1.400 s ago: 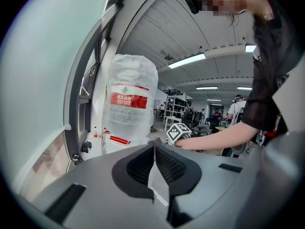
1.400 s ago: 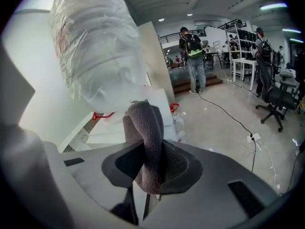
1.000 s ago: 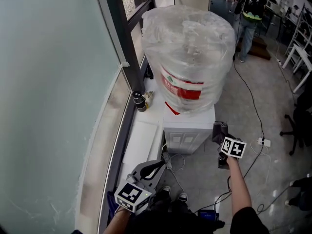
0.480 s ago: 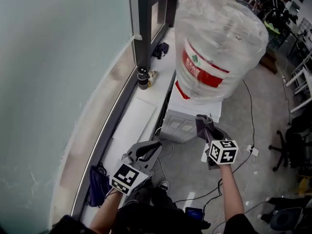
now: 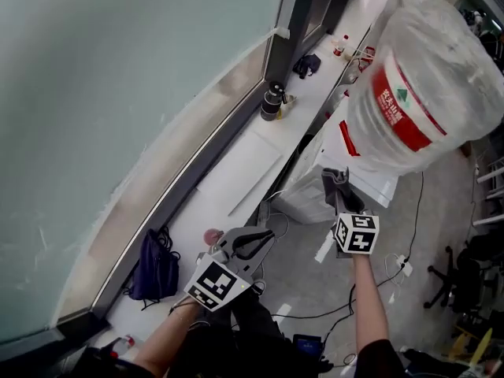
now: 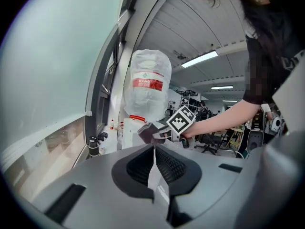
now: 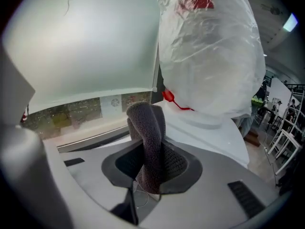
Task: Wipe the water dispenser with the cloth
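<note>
Cloth, grey and knitted, is clamped in the right gripper. Over the last second it has been raised from the side of the white box-shaped water dispenser to its front upper edge, so wiping is judged imminent. Left gripper is closed on nothing and held low. Clear plastic-wrapped bottle bears a red label with a green triangle; its white characters cannot be read.

The head view looked steeply down on the left gripper and right gripper, the left gripper view faced the dispenser from farther off, and the right gripper view looked up past its cloth, close under the bottle that all three shared.
</note>
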